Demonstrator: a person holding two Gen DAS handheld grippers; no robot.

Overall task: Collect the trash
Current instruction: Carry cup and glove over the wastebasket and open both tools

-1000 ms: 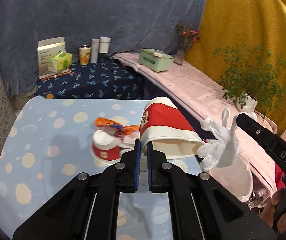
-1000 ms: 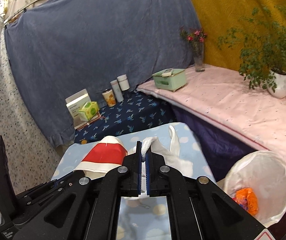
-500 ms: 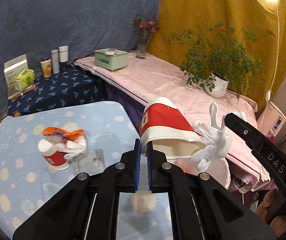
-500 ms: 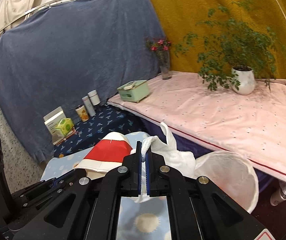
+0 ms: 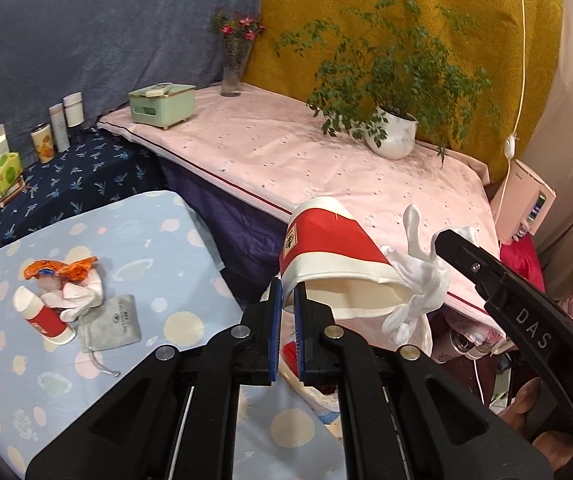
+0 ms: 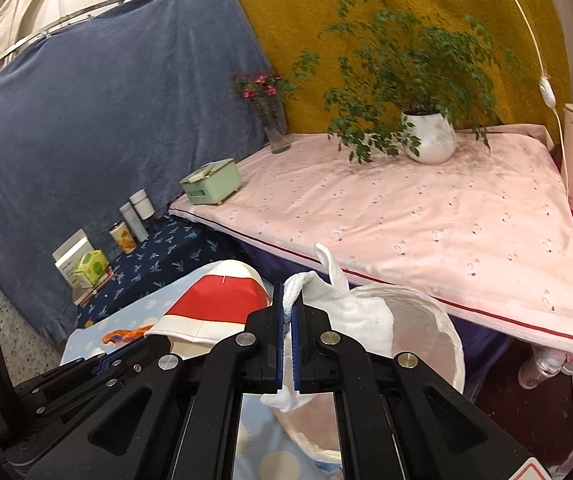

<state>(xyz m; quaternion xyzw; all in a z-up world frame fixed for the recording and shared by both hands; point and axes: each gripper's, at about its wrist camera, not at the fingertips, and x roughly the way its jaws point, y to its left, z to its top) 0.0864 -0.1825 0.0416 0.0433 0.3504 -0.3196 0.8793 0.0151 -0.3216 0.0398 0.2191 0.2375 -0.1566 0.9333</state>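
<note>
Frame centre: left gripper pinches the rim of a red-and-cream paper cup; light, crushable, rim grip suits. Right gripper clamps a limp white cloth glove above the white mesh bin, lower right.

In the right wrist view the white bin is seen only in part: the right hand-held gripper and the white cloth cover its near side and its bottom. The red and white cup is half hidden behind the left hand-held gripper. In the left wrist view the bin is almost fully hidden under the cup. The print on the grey pouch is too small to read. The things under the pink bed cannot be told.
</note>
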